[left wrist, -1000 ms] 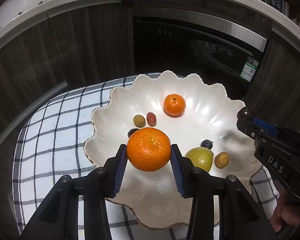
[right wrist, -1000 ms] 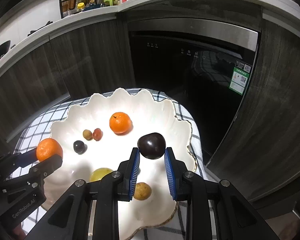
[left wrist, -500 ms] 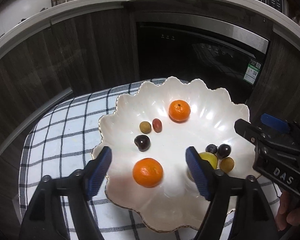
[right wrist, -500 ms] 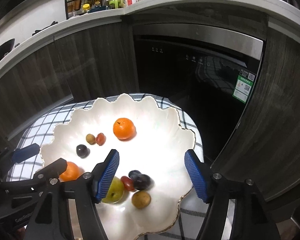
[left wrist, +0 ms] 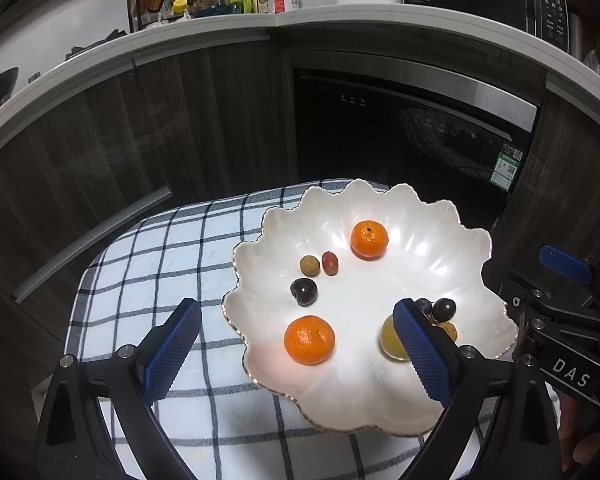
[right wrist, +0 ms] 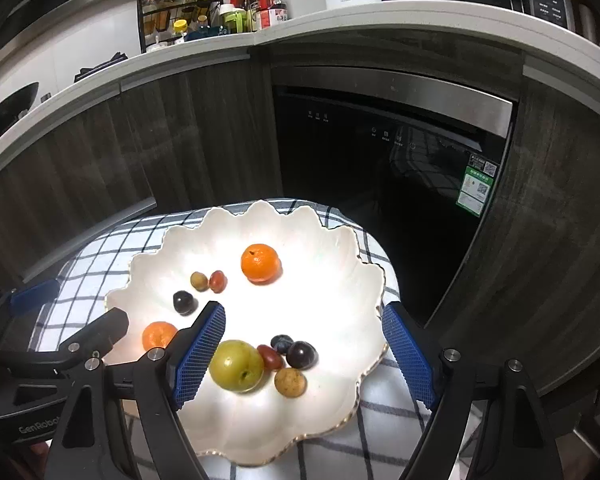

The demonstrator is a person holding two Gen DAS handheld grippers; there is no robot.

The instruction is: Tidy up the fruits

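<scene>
A white scalloped bowl (left wrist: 440,236) (right wrist: 340,256) sits on a checked cloth. A near orange (left wrist: 309,339) (right wrist: 159,335) lies in it below my left gripper (left wrist: 296,344), whose jaws are opening, wide apart and clear of the fruit. A far orange (left wrist: 369,239) (right wrist: 260,263) rests deeper in the bowl. The dark plum (right wrist: 301,354) (left wrist: 443,308) lies beside a green fruit (right wrist: 236,365), a red grape and a tan fruit. My right gripper (right wrist: 304,352) hovers above them, its jaws opening and touching nothing.
A checked cloth (left wrist: 156,264) covers a small table. Dark cabinets and a black oven door (right wrist: 380,168) stand behind. The counter above holds a spice rack (right wrist: 180,12) and a white cooker. A dark cherry (left wrist: 304,291) and two small fruits lie mid-bowl.
Both grippers let go: the left dropped its orange into the bowl, the right dropped its dark plum by the green fruit. Both opened wide and rose back from the bowl.
</scene>
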